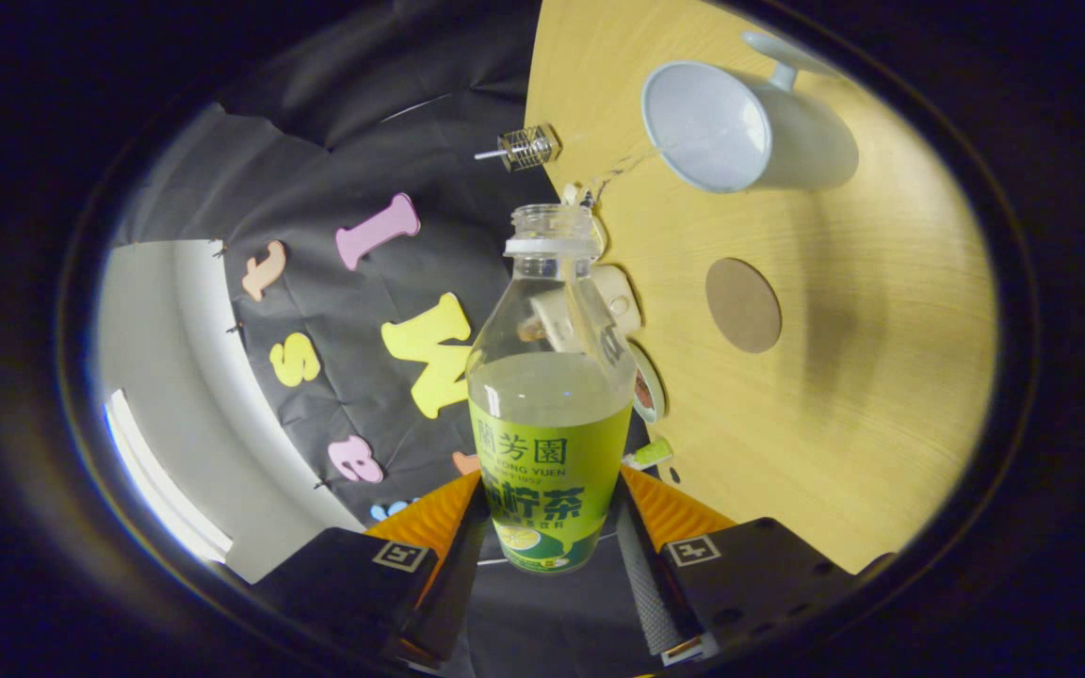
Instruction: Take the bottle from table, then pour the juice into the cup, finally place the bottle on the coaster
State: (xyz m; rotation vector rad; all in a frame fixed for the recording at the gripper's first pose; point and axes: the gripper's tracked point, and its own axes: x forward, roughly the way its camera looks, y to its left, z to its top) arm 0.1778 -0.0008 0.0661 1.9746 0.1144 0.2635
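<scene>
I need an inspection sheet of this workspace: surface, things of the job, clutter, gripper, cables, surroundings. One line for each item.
Surface: wooden table, light, seen tilted beyond the fingers.
Job's things: bottle uncapped, partly full of pale juice, held between the fingers; white cup on the table, nothing visible inside it; round brown coaster on the table, bare, between cup and gripper.
Clutter: small items at the table edge behind the bottle, too hidden to name.
Gripper: gripper shut on the bottle's lower part.
Cables: thin wire near the table edge.
Surroundings: black cloth wall; small metal fixture on it.
</scene>
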